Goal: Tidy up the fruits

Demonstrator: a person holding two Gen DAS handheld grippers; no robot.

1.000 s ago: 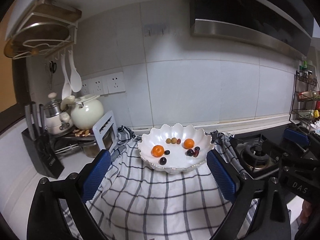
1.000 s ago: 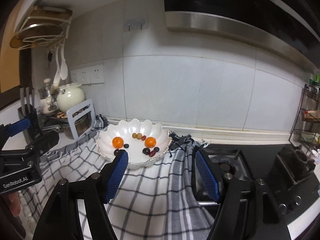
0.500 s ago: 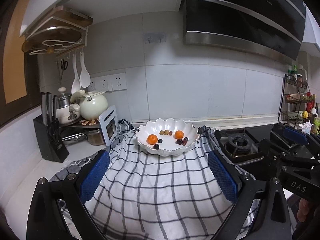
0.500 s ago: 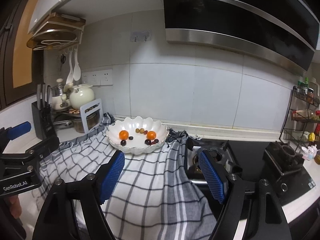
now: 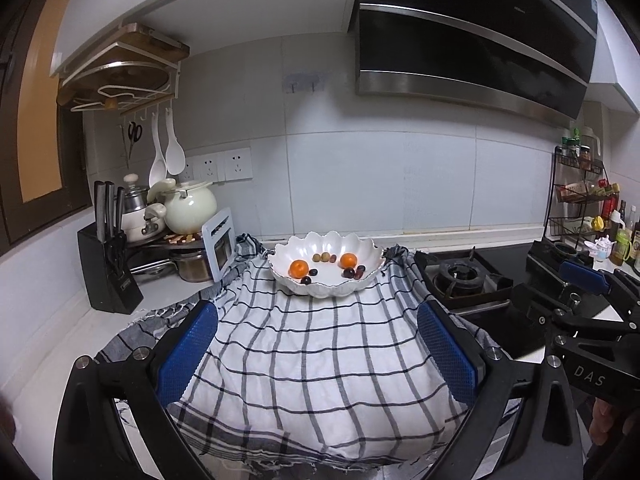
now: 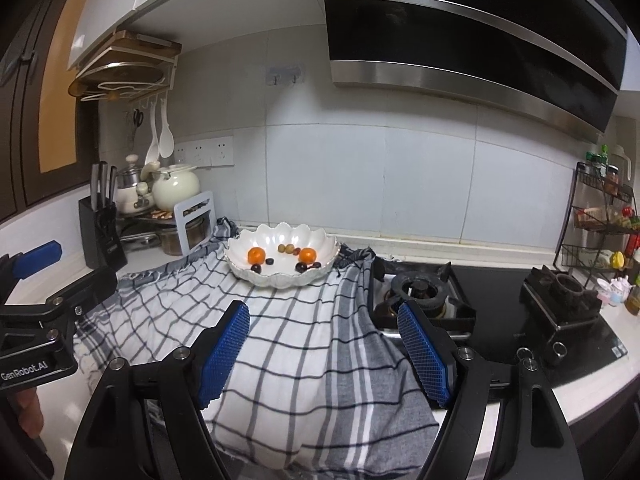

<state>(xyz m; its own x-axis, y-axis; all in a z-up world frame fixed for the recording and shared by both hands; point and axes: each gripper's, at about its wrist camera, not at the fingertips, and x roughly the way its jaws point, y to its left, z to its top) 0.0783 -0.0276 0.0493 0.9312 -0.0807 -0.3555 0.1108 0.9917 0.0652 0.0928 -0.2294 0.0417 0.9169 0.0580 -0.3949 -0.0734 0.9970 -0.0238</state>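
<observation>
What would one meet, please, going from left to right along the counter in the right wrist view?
Knife block → cream pot → white scalloped bowl holding the fruit → gas burner → wire spice rack.

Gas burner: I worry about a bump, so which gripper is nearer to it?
Right. The right gripper hangs open with one fingertip just before the burner. The left gripper is open over the checked cloth, with the burner off to its right.
</observation>
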